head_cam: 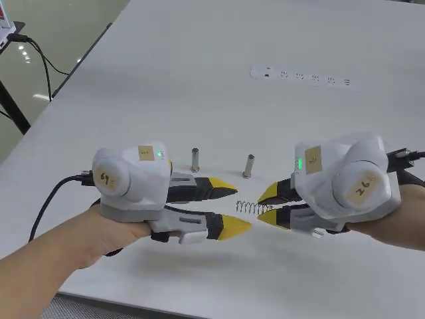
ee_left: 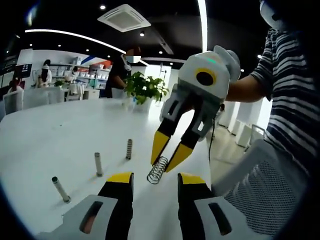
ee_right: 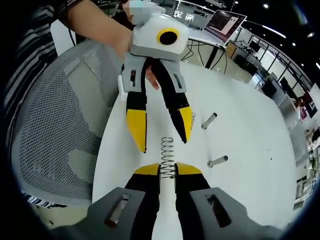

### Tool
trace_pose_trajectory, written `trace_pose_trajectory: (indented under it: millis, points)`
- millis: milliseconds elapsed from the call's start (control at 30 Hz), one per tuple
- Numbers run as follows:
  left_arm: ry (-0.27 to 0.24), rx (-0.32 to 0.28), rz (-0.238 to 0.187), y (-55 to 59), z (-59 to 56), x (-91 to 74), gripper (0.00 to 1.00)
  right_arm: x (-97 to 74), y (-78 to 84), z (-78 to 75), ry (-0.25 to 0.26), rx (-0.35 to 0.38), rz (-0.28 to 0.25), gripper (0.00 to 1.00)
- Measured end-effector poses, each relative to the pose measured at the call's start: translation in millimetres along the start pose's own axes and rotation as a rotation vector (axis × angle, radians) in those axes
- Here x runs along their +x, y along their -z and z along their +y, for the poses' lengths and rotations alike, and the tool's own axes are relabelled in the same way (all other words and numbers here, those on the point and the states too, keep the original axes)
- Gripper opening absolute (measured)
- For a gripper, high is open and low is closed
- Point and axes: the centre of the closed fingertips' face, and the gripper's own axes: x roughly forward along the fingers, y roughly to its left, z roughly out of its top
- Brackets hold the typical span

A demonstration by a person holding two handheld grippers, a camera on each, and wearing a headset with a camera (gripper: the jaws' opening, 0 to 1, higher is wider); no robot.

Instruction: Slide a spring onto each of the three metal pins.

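Spring (ee_right: 167,150) pinched by right claw (ee_right: 167,171) — end probably at left claw (ee_left: 156,178).

This looks like an open-plan office or showroom: a long white table (head_cam: 199,66) with a power strip (head_cam: 300,76) at its far side, a mesh office chair (ee_right: 55,145) near it, a laptop (ee_right: 222,22) on a far desk, a potted plant (ee_left: 145,89), and a ceiling air-conditioning unit (ee_left: 124,17) among strip lights (ee_left: 202,20).

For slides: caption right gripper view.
Right hand-held gripper holds a spring toward the open left hand-held gripper, two pins nearby.
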Motion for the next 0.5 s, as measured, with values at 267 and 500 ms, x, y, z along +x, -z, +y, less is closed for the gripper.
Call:
trace_pose_trajectory:
  millis: [267,500]
  points:
    - [0.025,0.003,-0.005,-3.0,-2.7,2.4,0.14,-1.9,-5.1,0.7,-0.002,-0.007,-0.013,0.08]
    - [0.031,0.013,-0.006,-2.9,-4.7,3.0,0.07,-3.9,-8.7,1.5,-0.008,-0.016,-0.020,0.08]
